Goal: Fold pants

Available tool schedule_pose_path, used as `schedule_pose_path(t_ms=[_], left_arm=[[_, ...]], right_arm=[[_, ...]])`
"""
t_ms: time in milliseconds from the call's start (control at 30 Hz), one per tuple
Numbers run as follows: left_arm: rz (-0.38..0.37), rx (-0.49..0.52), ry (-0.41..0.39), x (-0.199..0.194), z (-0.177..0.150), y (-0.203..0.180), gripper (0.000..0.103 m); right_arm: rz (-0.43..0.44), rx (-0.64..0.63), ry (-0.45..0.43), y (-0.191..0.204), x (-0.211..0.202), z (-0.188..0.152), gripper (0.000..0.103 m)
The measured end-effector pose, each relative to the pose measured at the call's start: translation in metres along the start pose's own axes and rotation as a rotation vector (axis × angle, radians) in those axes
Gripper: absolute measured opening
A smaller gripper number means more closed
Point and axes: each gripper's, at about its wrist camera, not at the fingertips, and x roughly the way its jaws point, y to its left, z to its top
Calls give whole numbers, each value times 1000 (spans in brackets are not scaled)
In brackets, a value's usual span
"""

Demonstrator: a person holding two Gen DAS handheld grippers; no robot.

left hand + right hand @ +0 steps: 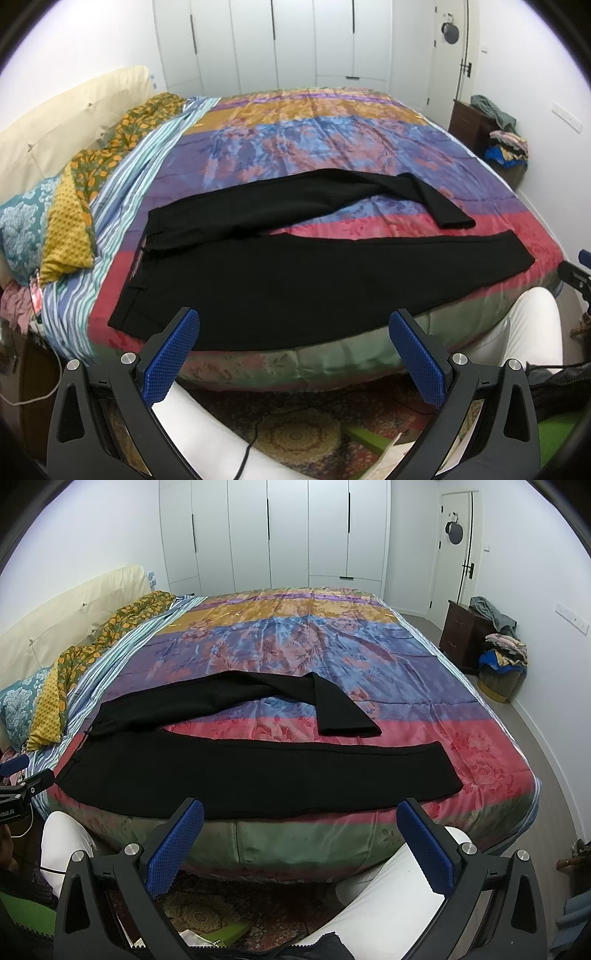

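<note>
Black pants (295, 273) (258, 775) lie spread on a colourful bedspread (332, 140) (295, 638), waistband to the left and legs running right. The near leg lies straight along the bed's front edge. The far leg bends back toward me at its cuff (454, 218) (349, 727). My left gripper (293, 332) is open, held off the bed's front edge near the waist end. My right gripper (301, 821) is open too, before the near leg's lower half. Neither touches the cloth.
Pillows (66, 221) and a cream headboard (55, 125) lie left. A dark nightstand (465, 635) and a pile of clothes (502, 653) stand at the right wall. A person's white-clad legs (388, 893) and a patterned rug (295, 432) are below. White wardrobes (273, 535) stand behind.
</note>
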Motion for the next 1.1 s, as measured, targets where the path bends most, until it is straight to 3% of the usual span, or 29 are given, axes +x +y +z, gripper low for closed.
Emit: schedule_pose_path(t_ms=[933, 1100], left_arm=[[0, 7, 0, 0, 0, -3, 102], [-8, 30, -2, 0, -1, -10, 102]], right_arm=[[4, 6, 1, 3, 0, -1, 103], [39, 7, -25, 4, -5, 3, 103]])
